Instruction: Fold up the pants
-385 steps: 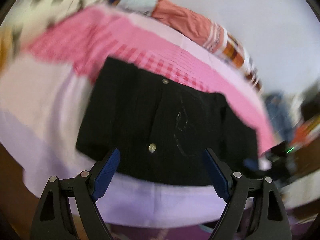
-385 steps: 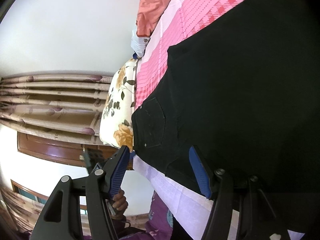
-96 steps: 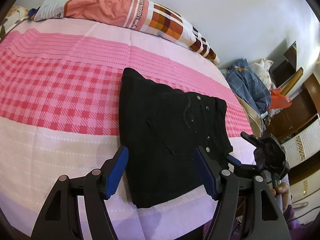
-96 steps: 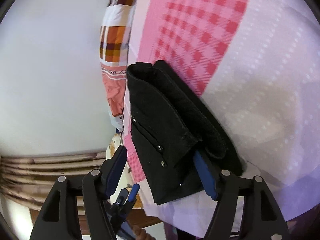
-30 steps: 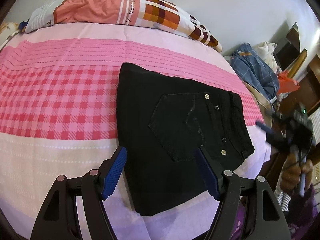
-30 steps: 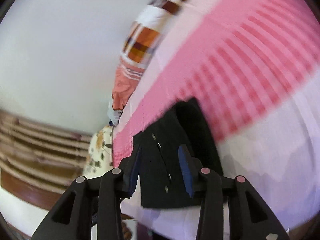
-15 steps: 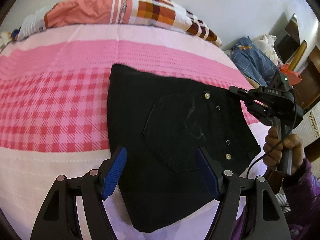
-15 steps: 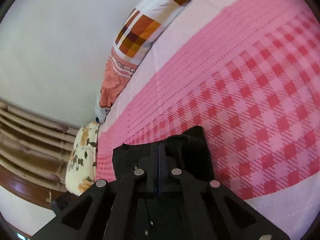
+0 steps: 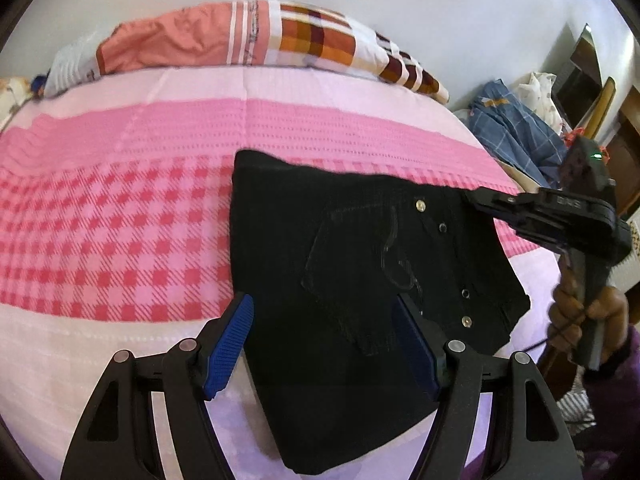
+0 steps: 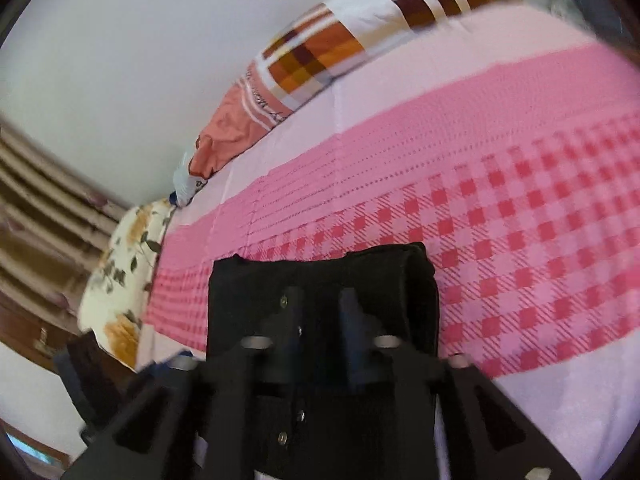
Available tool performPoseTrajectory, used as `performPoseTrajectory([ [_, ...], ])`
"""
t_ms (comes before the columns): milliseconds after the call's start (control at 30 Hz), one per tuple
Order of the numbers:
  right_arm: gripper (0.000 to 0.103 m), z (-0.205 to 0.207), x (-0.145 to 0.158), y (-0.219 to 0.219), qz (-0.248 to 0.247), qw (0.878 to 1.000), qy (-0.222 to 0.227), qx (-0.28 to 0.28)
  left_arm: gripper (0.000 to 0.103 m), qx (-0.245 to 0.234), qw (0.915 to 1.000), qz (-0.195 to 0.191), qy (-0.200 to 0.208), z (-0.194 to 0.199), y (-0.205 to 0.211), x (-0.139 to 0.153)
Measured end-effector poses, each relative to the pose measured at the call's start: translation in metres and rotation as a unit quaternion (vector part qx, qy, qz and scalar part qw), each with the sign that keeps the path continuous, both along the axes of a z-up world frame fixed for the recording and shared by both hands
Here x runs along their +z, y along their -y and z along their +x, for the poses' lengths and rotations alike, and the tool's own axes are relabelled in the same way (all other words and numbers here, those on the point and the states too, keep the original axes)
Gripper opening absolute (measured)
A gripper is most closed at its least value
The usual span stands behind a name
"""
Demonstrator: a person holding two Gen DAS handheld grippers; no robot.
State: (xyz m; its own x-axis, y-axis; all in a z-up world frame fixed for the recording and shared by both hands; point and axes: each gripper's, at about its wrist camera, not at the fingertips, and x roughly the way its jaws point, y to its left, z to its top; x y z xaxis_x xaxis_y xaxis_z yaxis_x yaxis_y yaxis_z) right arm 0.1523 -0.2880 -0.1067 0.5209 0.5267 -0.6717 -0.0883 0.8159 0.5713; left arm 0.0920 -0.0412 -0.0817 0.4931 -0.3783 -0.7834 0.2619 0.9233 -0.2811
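Observation:
The black pants point(image 9: 360, 280) lie folded into a compact block on the pink checked bedsheet point(image 9: 112, 240), back pocket and metal studs facing up. My left gripper point(image 9: 324, 344) hovers open over the near part of the fold, holding nothing. My right gripper point(image 9: 476, 200) reaches in from the right at the waistband corner, held by a hand. In the right wrist view the pants point(image 10: 392, 276) lie right under my right gripper point(image 10: 320, 300); its fingers are blurred, a narrow gap apart, and no cloth is clearly between them.
A long orange, white and plaid pillow point(image 9: 260, 44) lies along the far edge by the wall. A floral pillow point(image 10: 120, 276) sits at the bed's left end. Blue plaid clothes point(image 9: 516, 128) and furniture stand beyond the right edge.
The right gripper swung over onto the waistband end and shut half a second ago; its fingers now stand slightly apart. The left gripper stayed open and shifted little.

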Motion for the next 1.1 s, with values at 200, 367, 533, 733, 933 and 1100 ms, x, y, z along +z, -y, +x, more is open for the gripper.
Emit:
performPoseTrajectory([
  [200, 0.063, -0.036, 0.015, 0.001, -0.059, 0.998, 0.021, -0.025, 0.072, 0.004, 0.9992, 0.023, 0.031, -0.002, 0.001, 0.012],
  [367, 0.071, -0.051, 0.007, 0.005, -0.093, 0.995, 0.011, -0.041, 0.072, 0.004, 0.9972, 0.053, 0.052, -0.006, 0.005, 0.017],
  [533, 0.071, -0.053, -0.011, 0.009, -0.085, 0.995, -0.014, -0.049, 0.072, 0.009, 0.9957, 0.067, 0.064, -0.007, 0.008, 0.019],
  [733, 0.074, -0.051, -0.024, 0.007, -0.083, 0.995, -0.027, -0.050, 0.078, 0.022, 0.9931, 0.086, 0.077, -0.010, 0.007, 0.019],
  [933, 0.074, -0.045, -0.037, 0.009, -0.071, 0.995, -0.046, -0.047, 0.081, 0.026, 0.9918, 0.105, 0.068, -0.005, 0.009, 0.010],
  [1100, 0.074, -0.041, -0.048, 0.016, -0.044, 0.996, -0.063, -0.051, 0.081, 0.017, 0.9912, 0.119, 0.056, -0.003, 0.011, -0.001],
])
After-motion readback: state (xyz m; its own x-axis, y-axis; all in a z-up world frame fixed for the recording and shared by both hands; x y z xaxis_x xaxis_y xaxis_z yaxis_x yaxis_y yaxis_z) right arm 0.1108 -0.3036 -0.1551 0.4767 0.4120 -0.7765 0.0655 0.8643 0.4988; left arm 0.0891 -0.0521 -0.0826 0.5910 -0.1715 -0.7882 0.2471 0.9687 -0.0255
